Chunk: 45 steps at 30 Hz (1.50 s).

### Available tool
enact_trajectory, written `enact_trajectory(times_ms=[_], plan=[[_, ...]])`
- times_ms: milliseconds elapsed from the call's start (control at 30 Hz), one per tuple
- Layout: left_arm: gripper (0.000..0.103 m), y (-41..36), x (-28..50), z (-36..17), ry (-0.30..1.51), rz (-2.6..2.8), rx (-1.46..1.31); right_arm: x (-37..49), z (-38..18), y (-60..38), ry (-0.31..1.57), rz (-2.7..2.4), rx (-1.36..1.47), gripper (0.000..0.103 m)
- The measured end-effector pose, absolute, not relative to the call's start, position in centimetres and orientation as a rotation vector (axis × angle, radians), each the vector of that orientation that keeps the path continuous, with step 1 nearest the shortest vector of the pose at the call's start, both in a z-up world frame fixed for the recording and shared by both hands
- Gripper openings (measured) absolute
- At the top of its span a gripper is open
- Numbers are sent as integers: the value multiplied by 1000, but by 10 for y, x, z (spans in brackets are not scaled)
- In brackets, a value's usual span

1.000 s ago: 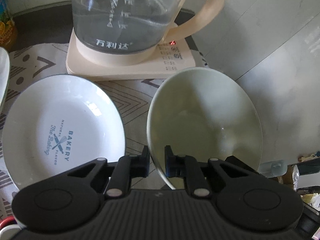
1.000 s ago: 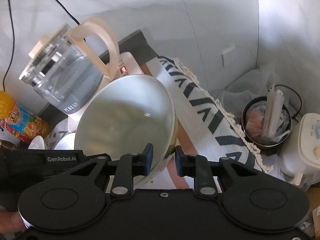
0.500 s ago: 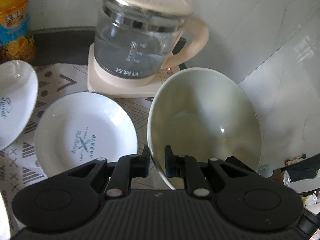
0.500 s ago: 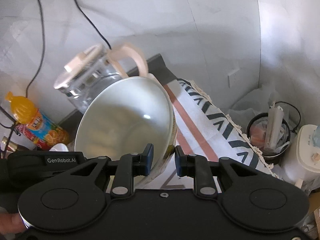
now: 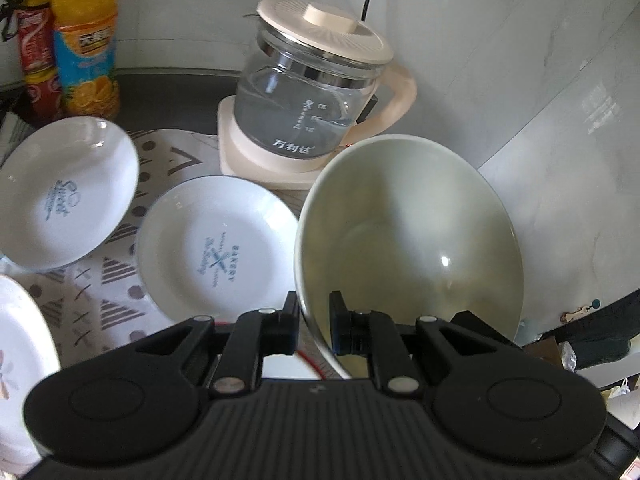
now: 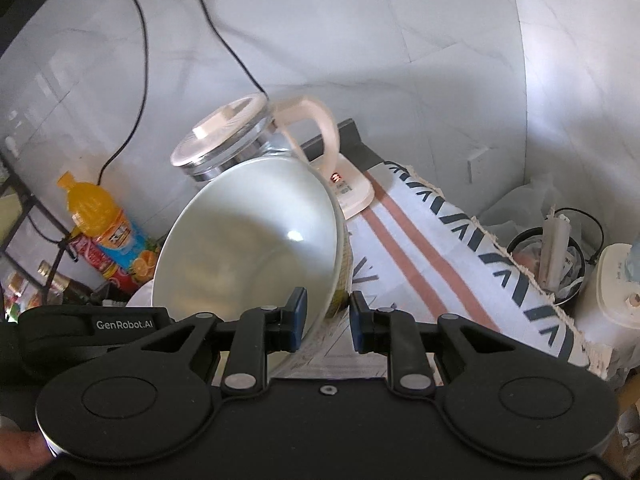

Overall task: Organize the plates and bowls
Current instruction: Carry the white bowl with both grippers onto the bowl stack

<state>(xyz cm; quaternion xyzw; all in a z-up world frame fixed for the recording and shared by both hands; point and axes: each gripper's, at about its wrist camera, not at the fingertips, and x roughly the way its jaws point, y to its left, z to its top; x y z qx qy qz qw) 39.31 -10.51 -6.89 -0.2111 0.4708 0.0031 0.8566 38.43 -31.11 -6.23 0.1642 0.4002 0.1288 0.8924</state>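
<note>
Now both hand-held grippers are carrying one pale green bowl (image 5: 408,240) higher than half a second ago: the left hand-held gripper (image 5: 314,322) is pinching the near rim with its jaws closed on it, and the right hand-held gripper (image 6: 325,318) is clamping the rim on the opposite side. Since a second ago the left view has been widening, so the whole glass kettle (image 5: 316,92), the orange juice bottle (image 5: 86,40) and a second white plate (image 5: 66,196) are now showing beyond the bakery plate (image 5: 218,244). That suggests the bowl is being lifted clear of the cloth-covered surface (image 6: 432,264), tilted on its side in the air, well above the plates. Judging from this, the move to its stacking place is under way, with the plates not yet gathered.
</note>
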Motion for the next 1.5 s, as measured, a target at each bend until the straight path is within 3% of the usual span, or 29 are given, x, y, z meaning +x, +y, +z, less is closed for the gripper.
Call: enact_trajectory(times_ms=[900,1500], plan=[[13,-69,282,-75,1017,55,-489,283,-69,-281,880,305,316,22],[16,-48,277,-105,1088,100,-548,285,-95,-257,984,325,264,22]])
